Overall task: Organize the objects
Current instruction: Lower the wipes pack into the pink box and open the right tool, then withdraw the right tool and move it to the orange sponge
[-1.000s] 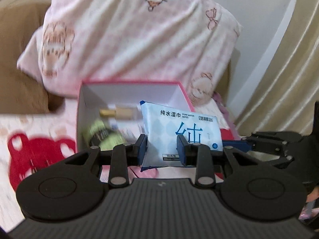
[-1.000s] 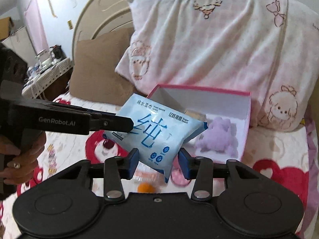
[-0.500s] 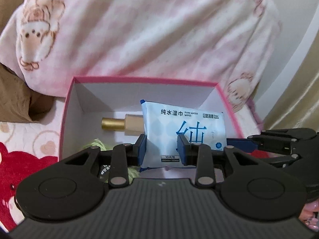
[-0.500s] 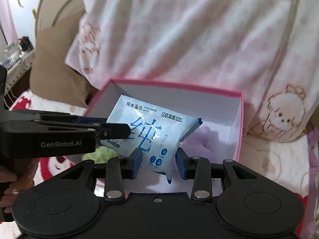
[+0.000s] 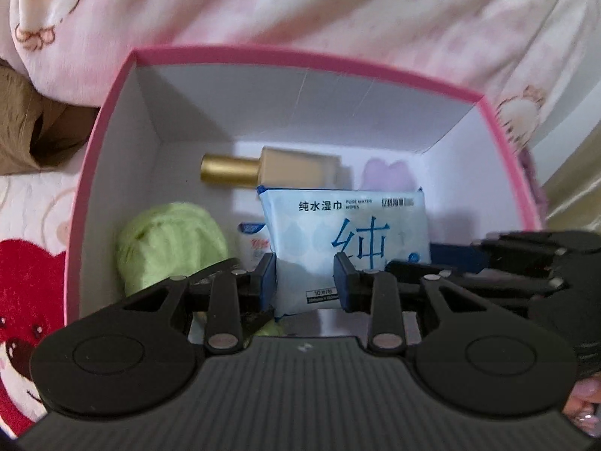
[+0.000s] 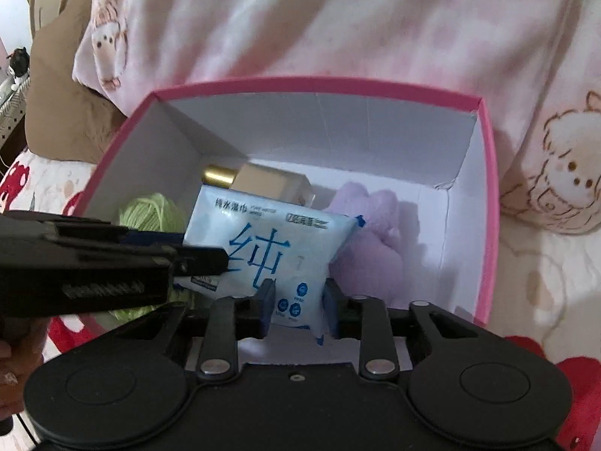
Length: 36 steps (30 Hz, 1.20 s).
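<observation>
Wet-wipe pack [image 5: 345, 244] hangs inside the pink box [image 5: 300, 60], pinched by your left gripper [image 5: 306, 278] and right gripper [image 6: 296, 306] together; lower it level between yarn [image 5: 169, 240] and plush [image 6: 368, 233], then release both.

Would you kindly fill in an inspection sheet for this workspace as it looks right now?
Surface: bed sheet with red bear print.
Job's things: wet wipes pack held over the open pink box; inside lie a gold-capped bottle, green yarn ball, purple plush and a small packet.
Clutter: nothing seen.
Grippers: left claw and right claw both shut on the pack.
Cables: nothing seen.
Surroundings: pink pillow, brown cushion.
</observation>
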### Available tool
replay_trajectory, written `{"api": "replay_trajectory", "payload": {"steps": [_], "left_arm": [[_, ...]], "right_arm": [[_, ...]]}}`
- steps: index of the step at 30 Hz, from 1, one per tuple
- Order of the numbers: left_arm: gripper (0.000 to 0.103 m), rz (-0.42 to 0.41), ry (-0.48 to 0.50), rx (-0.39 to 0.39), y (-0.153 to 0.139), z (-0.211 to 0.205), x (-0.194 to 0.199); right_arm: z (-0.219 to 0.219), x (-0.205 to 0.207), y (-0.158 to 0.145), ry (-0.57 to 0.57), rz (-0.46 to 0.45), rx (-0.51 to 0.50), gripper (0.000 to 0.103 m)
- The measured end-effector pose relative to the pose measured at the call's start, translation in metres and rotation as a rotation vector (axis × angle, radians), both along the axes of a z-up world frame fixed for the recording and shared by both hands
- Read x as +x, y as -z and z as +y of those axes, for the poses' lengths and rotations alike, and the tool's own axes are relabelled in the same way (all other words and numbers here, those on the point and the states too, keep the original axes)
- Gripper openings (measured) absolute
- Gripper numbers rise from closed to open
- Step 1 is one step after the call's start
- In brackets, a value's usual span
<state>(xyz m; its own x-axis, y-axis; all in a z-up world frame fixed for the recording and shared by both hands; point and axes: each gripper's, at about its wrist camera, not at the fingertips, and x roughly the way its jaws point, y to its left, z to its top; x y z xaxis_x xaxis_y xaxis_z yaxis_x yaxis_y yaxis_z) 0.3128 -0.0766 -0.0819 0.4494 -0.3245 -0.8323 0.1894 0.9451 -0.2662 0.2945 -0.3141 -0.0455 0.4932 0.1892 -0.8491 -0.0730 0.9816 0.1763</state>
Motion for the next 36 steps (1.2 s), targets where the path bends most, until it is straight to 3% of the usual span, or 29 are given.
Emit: {"api": "replay_trajectory", "payload": {"steps": [6,10,14,18,23,28,36], "left_arm": [[0.031,-0.11,-0.064,0.085,-0.007,0.003,-0.003],[0.032,-0.119,-0.091,0.03,-0.018,0.014,0.002],[0.033,-0.117,-0.059,0.027,-0.027,0.014,-0.003],[0.042,-0.098,-0.003,0.02,-0.037,0.014,-0.018],[0.045,-0.103,0.08,-0.008,-0.06,0.02,-0.049],[0.049,-0.121,0.135,-0.002,-0.093,0.027,-0.083],[0.052,-0.125,0.202,-0.02,-0.128,0.042,-0.133]], "right_arm": [[0.012,0.013,0.006,0.021,0.025,0.008,0.028],[0.016,0.015,0.009,0.046,0.015,-0.008,0.029],[0.01,0.006,0.002,0.048,0.013,-0.018,0.034],[0.012,-0.023,-0.026,0.0,-0.075,-0.122,0.05],[0.005,-0.065,-0.07,-0.034,-0.11,-0.04,0.055],[0.017,-0.112,-0.106,-0.095,-0.171,-0.077,0.059],[0.034,-0.179,-0.146,-0.196,-0.23,-0.031,0.069]]}}
